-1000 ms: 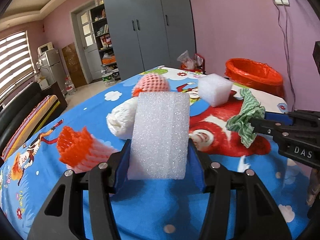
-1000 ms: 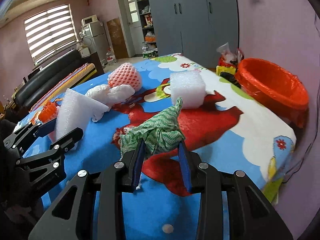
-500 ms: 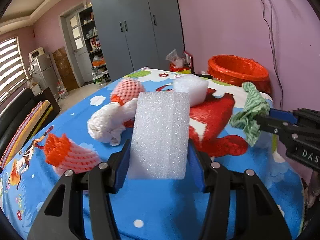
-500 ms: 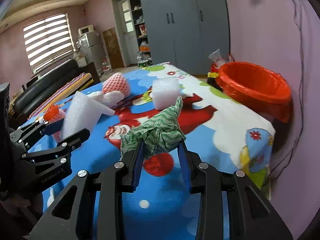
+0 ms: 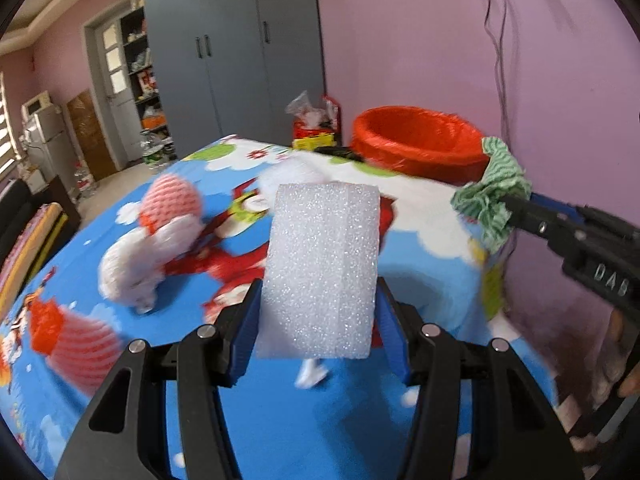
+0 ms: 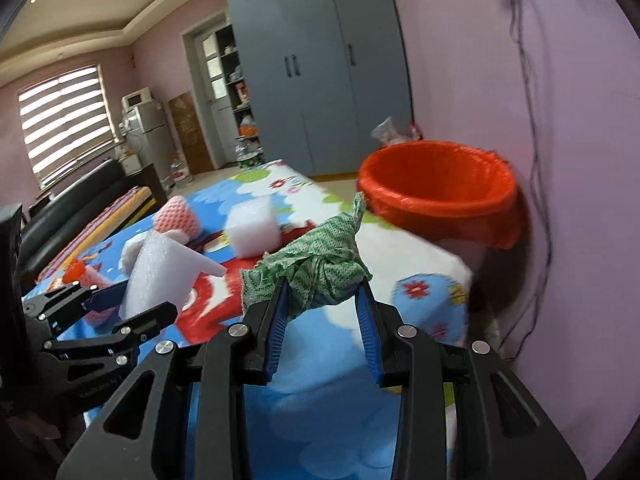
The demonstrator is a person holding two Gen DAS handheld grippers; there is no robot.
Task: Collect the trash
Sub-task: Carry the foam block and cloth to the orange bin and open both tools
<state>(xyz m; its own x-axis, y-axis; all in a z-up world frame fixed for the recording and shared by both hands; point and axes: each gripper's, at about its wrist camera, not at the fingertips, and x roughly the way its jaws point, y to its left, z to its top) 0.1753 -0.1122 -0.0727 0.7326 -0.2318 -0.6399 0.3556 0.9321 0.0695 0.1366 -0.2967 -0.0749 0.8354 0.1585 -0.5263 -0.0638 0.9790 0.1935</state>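
Note:
My left gripper (image 5: 318, 300) is shut on a white foam sheet (image 5: 320, 268), held upright above the cartoon-print table (image 5: 280, 420). The same foam sheet (image 6: 160, 276) and left gripper (image 6: 132, 304) show at the left of the right wrist view. A crumpled green cloth (image 6: 312, 268) is pinched in my right gripper (image 6: 322, 288), which is shut on it. From the left wrist view the green cloth (image 5: 492, 196) hangs at the right, level with the bin's rim. An orange-lined trash bin (image 6: 436, 188) stands past the table's far corner, against the purple wall.
On the table lie a white foam cube (image 6: 252, 232), a pink foam net (image 5: 172, 200), a white foam-net bundle (image 5: 136, 264) and a red-topped pink net (image 5: 76, 340). A grey wardrobe (image 5: 240, 52) stands behind. A cable (image 6: 536, 152) hangs down the wall.
Both grippers have travelled toward the table's far right corner with their loads still held. The orange bin now looks nearer and larger, and the nets on the table have slid left in view.

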